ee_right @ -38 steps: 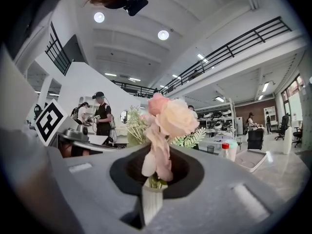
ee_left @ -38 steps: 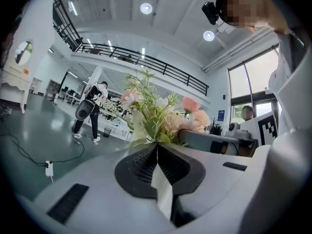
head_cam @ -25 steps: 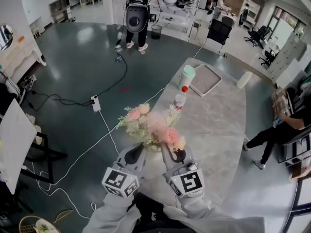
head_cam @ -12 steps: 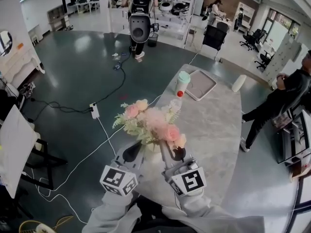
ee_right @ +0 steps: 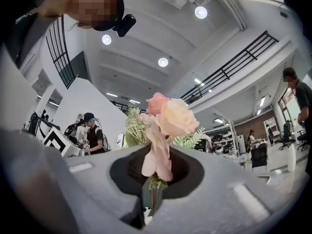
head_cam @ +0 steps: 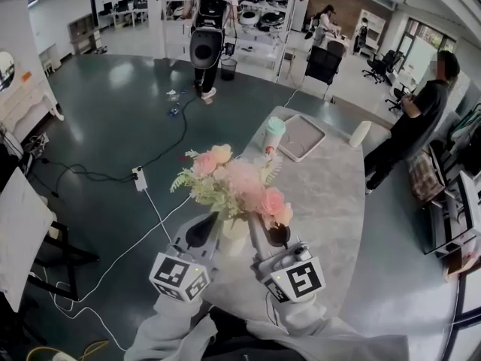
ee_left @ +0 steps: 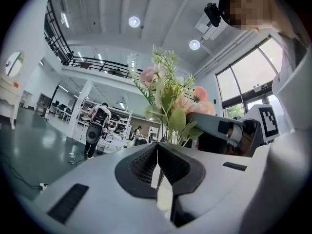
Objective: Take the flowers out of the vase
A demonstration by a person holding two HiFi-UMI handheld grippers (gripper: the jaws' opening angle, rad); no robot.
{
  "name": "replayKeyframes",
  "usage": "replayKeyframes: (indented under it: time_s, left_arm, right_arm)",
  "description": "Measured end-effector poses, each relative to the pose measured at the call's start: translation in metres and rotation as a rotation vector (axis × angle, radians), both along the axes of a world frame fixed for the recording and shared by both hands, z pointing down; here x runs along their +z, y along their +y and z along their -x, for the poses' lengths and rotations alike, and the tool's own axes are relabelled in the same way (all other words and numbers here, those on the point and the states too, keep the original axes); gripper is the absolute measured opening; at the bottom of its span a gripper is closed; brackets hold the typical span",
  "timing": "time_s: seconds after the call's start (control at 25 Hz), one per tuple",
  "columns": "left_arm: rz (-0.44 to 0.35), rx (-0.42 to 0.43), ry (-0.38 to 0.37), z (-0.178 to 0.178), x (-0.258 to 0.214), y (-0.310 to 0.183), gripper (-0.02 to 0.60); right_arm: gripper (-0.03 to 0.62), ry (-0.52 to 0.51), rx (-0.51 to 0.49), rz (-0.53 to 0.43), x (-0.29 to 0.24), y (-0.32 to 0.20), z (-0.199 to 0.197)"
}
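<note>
Over the near end of the grey marble table (head_cam: 331, 201), the head view shows pink and cream flowers (head_cam: 229, 183) bunched above a white vase (head_cam: 234, 230), between the left gripper (head_cam: 204, 230) and the right gripper (head_cam: 276, 236). Left gripper view: the jaws are pressed almost together on a thin stem (ee_left: 159, 172), with the flowers rising beyond them. Right gripper view: the jaws pinch the flowers' stems, and a pink flower droops in front of them.

Table (head_cam: 331, 201) right of flowers (head_cam: 229, 183): bare, room to pass. Beyond flowers: cup (head_cam: 273, 135), tray (head_cam: 301, 138) and white roll (head_cam: 360, 134) crowd the far end. Left of flowers: table edge, open air.
</note>
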State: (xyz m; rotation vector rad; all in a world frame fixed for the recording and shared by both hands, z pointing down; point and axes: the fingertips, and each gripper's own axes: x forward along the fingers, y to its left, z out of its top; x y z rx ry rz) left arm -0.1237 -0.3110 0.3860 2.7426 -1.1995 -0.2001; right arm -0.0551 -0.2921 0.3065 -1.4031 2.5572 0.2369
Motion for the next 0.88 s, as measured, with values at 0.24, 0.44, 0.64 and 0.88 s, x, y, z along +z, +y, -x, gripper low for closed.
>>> replayKeyframes:
  time_s: [0.24,0.44,0.64,0.88]
  left_arm:
    - [-0.025,0.016,0.005,0.0,-0.011,0.0,0.005]
    - [-0.044,0.041,0.003,-0.012,-0.018,0.004,0.005]
    - [-0.061,0.09,0.015,-0.049,-0.025,0.003,0.005]
    - [-0.065,0.178,0.017,-0.067,-0.024,0.008,0.005]
  right_arm:
    - [0.031,-0.041,-0.008,-0.028,-0.02,0.005,-0.004]
    - [0.031,-0.112,-0.007,-0.049,-0.038,0.018,-0.022]
    - [0.031,-0.119,0.04,-0.08,-0.052,0.024,-0.058]
    - [0.031,-0.137,0.12,-0.079,-0.049,0.033,-0.075]
